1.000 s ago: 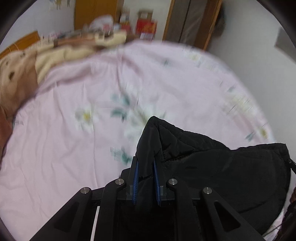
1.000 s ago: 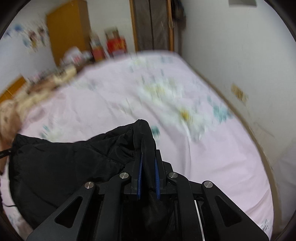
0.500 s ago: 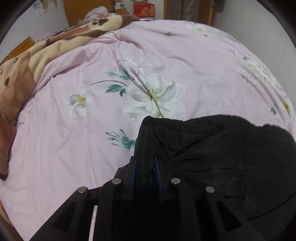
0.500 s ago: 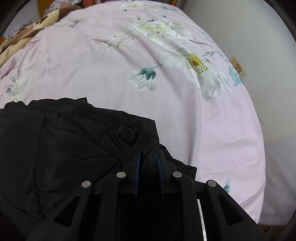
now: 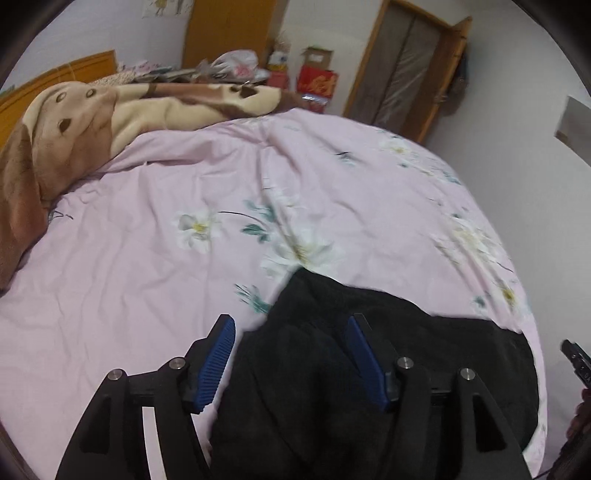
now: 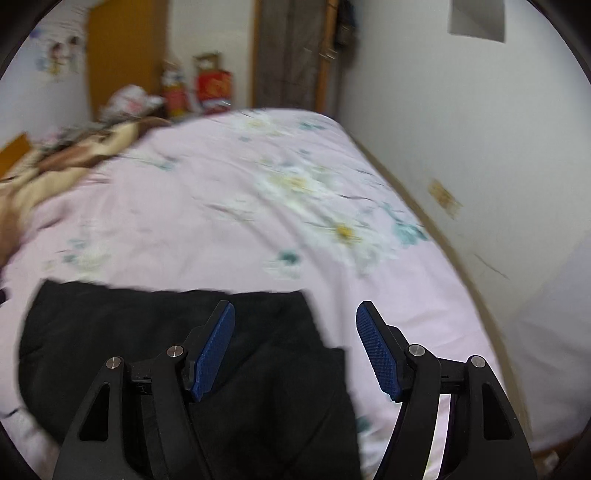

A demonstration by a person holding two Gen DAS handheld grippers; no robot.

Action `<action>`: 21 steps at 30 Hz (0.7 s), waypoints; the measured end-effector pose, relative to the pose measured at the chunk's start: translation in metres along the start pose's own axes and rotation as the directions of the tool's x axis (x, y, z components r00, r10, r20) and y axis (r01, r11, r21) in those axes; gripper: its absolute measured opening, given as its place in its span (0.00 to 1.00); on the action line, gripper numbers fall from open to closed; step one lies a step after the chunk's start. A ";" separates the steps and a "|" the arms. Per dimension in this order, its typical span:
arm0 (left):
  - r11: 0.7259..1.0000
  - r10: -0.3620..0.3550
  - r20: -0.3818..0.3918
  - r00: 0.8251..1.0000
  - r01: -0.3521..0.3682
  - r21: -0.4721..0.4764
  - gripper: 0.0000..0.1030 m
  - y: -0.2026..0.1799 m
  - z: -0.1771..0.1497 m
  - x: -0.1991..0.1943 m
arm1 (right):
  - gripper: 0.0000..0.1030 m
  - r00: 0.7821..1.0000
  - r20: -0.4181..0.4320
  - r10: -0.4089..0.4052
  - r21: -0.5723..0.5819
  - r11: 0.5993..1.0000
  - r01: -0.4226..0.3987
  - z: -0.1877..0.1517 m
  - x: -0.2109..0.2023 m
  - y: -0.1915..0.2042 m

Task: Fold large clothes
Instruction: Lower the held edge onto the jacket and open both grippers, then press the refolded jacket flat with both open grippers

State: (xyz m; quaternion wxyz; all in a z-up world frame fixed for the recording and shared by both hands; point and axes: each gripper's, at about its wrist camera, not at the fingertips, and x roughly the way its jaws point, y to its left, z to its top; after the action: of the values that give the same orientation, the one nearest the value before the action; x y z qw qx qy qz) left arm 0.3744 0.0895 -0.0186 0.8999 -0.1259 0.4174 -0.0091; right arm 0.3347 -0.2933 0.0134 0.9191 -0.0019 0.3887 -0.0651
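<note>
A black padded garment lies on the near part of a pink flowered bed cover. My left gripper is open above the garment's left edge, its blue pads wide apart and holding nothing. In the right wrist view the same black garment lies flat below. My right gripper is open over the garment's right edge, blue pads apart and empty.
A brown and cream blanket is heaped at the far left of the bed. A wooden wardrobe, boxes and a door stand beyond. A white wall runs along the bed's right side.
Both grippers were shut on the black garment's corners. Both have opened and let go, and have lifted and tilted up; the garment now lies on the bed.
</note>
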 end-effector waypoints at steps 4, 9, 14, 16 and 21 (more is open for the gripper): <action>0.989 -0.076 -0.019 0.997 0.077 0.128 0.61 -0.050 -0.038 -0.014 | 0.67 0.996 0.009 0.085 -0.020 0.996 -0.084 -0.032 -0.017 0.029; 0.972 -0.055 -0.074 0.996 0.071 0.225 0.62 -0.092 -0.078 0.011 | 0.67 0.993 -0.017 0.120 -0.059 0.991 -0.120 -0.070 -0.006 0.066; 0.980 -0.044 -0.126 0.991 0.067 0.190 0.63 -0.091 -0.094 0.050 | 0.67 0.983 -0.101 0.154 -0.050 0.986 -0.160 -0.090 0.033 0.080; 0.975 -0.029 -0.146 0.989 0.060 0.213 0.64 -0.091 -0.100 0.063 | 0.67 0.979 -0.108 0.175 -0.024 0.984 -0.178 -0.097 0.047 0.077; 0.969 0.010 -0.186 0.982 0.037 0.246 0.64 -0.092 -0.114 0.096 | 0.68 0.979 -0.172 0.108 -0.103 0.987 -0.127 -0.114 0.081 0.088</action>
State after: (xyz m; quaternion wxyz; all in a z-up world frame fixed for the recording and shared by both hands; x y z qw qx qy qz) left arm 0.3588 -0.0362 -0.1392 0.8655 -0.0138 0.4944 -0.0794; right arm 0.3197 -0.2100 -0.1287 0.8841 -0.0257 0.4665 0.0116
